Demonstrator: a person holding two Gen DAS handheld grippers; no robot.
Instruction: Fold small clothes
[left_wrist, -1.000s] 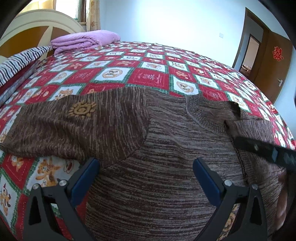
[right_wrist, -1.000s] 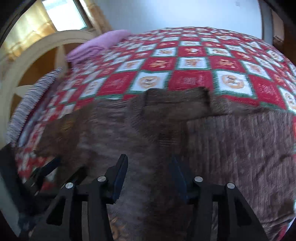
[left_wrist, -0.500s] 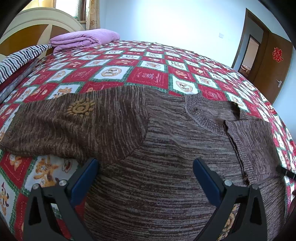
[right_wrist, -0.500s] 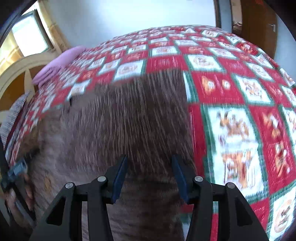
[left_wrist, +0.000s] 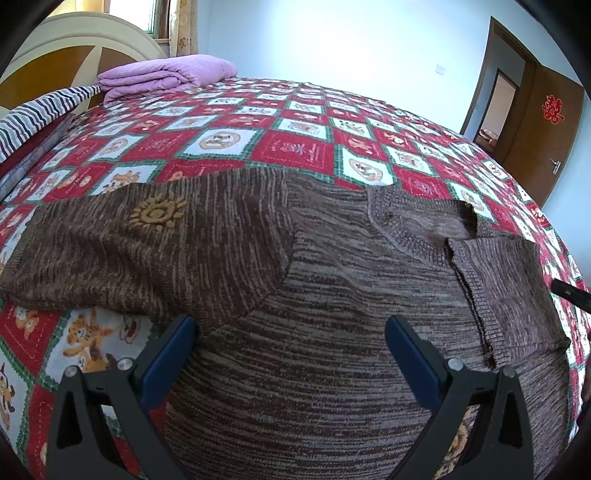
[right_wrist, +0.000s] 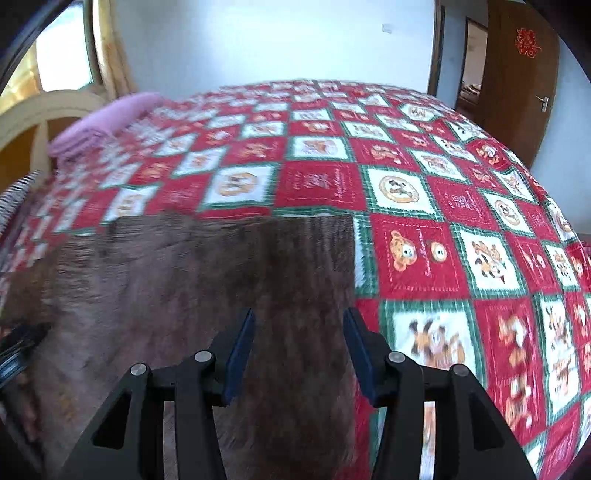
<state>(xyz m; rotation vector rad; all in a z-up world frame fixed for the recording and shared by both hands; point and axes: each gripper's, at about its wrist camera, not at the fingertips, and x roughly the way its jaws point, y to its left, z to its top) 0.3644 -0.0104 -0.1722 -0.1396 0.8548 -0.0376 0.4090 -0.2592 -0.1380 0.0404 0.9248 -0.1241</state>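
Striped cloth (left_wrist: 33, 118) at the bed's far left edge, beside the headboard (left_wrist: 55, 74). Folded purple blanket (left_wrist: 166, 75) in the far left corner of the bed, on the quilt (left_wrist: 295, 147), a red, white and green check with cartoon bears.

Brown knit sweater (left_wrist: 314, 314) lies flat across the near part of the bed. One sleeve stretches out toward the left edge, an orange sun motif (left_wrist: 157, 214) on it. Ribbed collar (left_wrist: 417, 236) faces the far side. The right-hand part of the sweater is folded inward over the body, its edge running down from the collar.

Left gripper (left_wrist: 290, 354) hovers above the sweater's body near the sleeve seam, fingers spread wide, nothing between them.

A black tip (left_wrist: 570, 291) pokes in just beside the folded part, at the right edge of the left wrist view; cannot tell what it belongs to.

Right wrist view is motion-blurred. Right gripper (right_wrist: 299, 354) sits above the sweater near its straight right edge, bare quilt just beside it. Fingers apart, a moderate gap, holding nothing.

Brown door (left_wrist: 543, 122) with a red paper decoration (left_wrist: 552, 109) beyond the bed's far right corner.
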